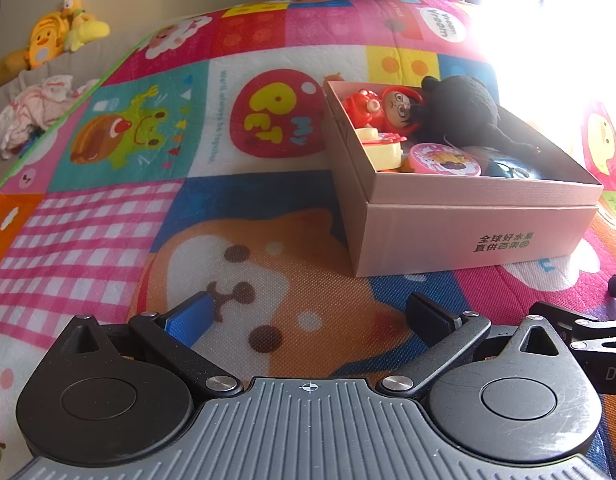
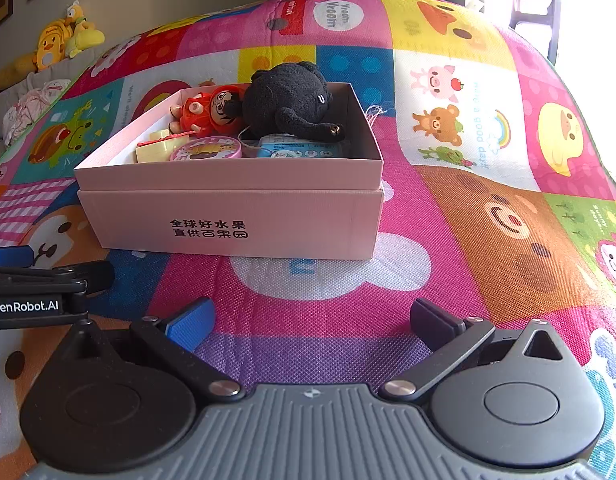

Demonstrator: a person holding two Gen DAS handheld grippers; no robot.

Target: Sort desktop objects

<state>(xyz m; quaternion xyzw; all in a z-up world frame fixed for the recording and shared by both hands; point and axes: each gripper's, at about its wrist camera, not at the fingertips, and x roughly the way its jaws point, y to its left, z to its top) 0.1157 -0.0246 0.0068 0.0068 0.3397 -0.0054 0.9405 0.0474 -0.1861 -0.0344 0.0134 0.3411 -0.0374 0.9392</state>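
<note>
Both tools are empty here: the left gripper [image 1: 308, 320] hangs low over the play mat [image 1: 108, 220] with its jaws spread wide and nothing between them, and the right gripper [image 2: 311, 320] matches it, fingers parted over bare mat, holding nothing. The two sit side by side, close enough that each shows at the edge of the other's view.

Ahead of them is the pink box [image 2: 228, 220], sitting squarely on the mat, and it already looks full. The black plush [image 2: 288, 96] lies on top at the back, riding above the rim with one limb draped over the blue packet [image 2: 300, 148]. Beside it is the red doll [image 2: 212, 110], then the pink round tin [image 2: 208, 149] and the pale yellow toy [image 2: 156, 148] towards the front.

No loose items show on the mat in either view, so sorting looks nearly done, or done.

The risks, then. That plush is the weak point: perched high, it could roll over the wall if a finger nudges the box or presses another toy in alongside. The box is light card, and a low approach could shove it across the mat. The grippers themselves are near enough to clip one another. Glare from the window washes out the left view's far corner, so anything lying there cannot be made out.
</note>
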